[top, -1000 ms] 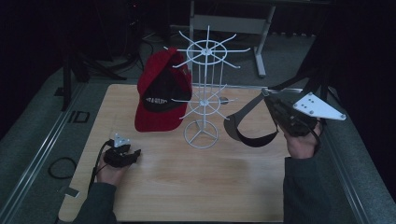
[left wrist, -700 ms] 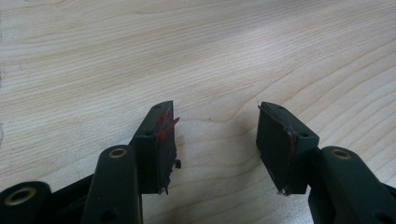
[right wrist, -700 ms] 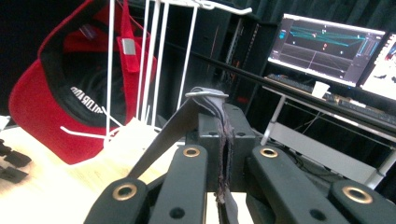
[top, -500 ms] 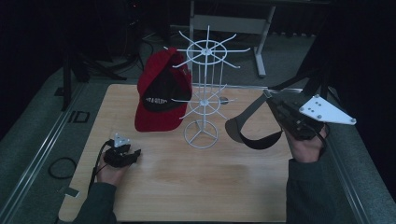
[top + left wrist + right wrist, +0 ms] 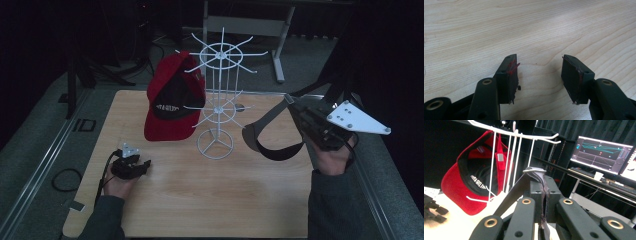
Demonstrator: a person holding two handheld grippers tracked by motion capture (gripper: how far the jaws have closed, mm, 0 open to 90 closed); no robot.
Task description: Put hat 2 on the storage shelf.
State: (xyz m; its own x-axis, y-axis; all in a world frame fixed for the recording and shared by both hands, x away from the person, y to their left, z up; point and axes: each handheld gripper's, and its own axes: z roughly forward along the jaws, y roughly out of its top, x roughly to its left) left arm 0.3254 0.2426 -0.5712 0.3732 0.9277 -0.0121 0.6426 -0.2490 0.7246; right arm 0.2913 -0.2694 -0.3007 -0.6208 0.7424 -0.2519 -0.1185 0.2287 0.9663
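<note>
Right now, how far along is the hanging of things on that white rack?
Done: the red cap hangs on the white rack. In hand: the right tongs are shut on a grey visor, held above the table. Left: hooking it on. The left tongs rest open on the table.

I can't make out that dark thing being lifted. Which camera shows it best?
The high view: the grey visor hangs whole from the right hand-held gripper. The right gripper view catches just its pinched strap; the left gripper view faces bare table.
</note>
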